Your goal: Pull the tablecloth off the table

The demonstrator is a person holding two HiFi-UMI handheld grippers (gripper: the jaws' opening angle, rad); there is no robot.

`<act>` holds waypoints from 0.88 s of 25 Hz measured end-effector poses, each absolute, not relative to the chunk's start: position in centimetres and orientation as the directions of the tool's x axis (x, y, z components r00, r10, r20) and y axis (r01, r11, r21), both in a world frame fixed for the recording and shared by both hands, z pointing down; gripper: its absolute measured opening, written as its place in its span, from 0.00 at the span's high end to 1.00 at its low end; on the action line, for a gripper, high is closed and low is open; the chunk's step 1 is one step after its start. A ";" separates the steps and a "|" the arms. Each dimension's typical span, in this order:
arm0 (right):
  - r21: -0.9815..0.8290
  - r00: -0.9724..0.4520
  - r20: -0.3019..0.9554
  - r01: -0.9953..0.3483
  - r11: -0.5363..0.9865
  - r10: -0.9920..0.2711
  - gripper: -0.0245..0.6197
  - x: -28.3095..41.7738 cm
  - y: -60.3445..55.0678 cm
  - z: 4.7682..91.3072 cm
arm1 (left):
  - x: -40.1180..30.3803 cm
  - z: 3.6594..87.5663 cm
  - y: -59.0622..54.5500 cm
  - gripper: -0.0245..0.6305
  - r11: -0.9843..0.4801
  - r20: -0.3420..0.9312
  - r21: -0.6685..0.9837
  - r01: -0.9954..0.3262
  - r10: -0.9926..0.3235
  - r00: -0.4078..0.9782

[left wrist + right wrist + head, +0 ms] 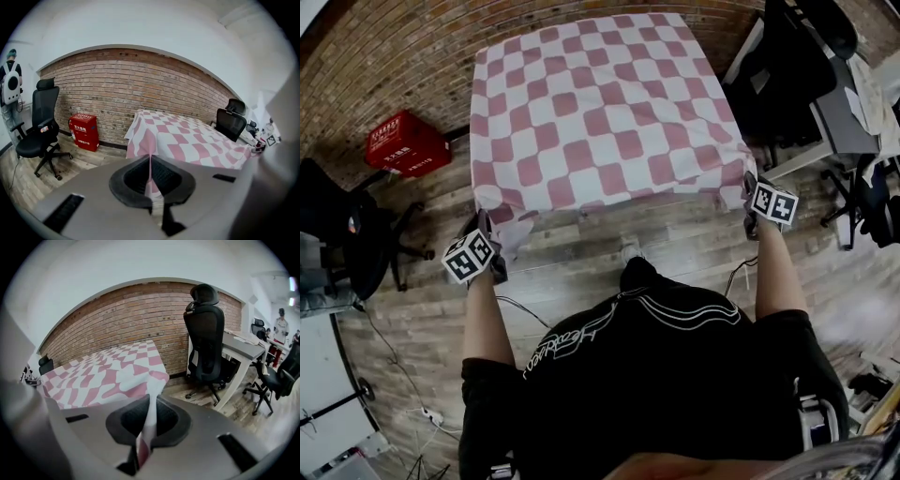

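Observation:
A pink-and-white checked tablecloth [600, 103] covers the table in front of me, its near edge hanging over the front. My left gripper [492, 246] is shut on the cloth's near left corner, and the pinched fabric [151, 174] runs up between its jaws. My right gripper [753, 208] is shut on the near right corner; a fold of cloth [147, 425] is clamped between its jaws. The tablecloth [187, 138] stretches away from both grippers toward the brick wall, and it is also seen as a wide checked sheet [103, 376] in the right gripper view.
A red box [406, 143] stands on the wood floor by the brick wall at the left. A black office chair [356, 239] is at the left; another black chair [206, 343] and a desk [246, 350] stand at the right. Cables lie on the floor near my feet.

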State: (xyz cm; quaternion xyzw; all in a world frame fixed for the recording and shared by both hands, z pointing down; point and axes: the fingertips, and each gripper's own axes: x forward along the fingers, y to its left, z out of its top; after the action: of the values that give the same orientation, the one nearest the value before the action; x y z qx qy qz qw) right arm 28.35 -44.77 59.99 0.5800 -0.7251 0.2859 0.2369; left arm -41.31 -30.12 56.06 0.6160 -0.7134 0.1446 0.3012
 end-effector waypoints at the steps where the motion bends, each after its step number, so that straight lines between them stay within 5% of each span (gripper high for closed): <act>1: -0.132 -0.209 0.672 -0.978 0.163 -0.710 0.96 28.2 -44.7 59.6 | -41.2 55.8 -30.1 0.95 0.199 0.610 0.158 -0.967 -0.790 -0.062; 22: -0.314 -0.232 0.587 -0.948 0.047 -0.776 0.96 27.3 -40.2 56.8 | -37.6 52.0 -27.3 0.95 0.177 0.550 0.194 -0.965 -0.834 -0.042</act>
State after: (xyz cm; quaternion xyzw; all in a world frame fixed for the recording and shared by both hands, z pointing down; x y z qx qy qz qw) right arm 27.32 -40.22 56.85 0.6057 -0.7116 0.3314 0.1303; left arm -37.58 -27.34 51.99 0.6311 -0.7127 0.1150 0.2839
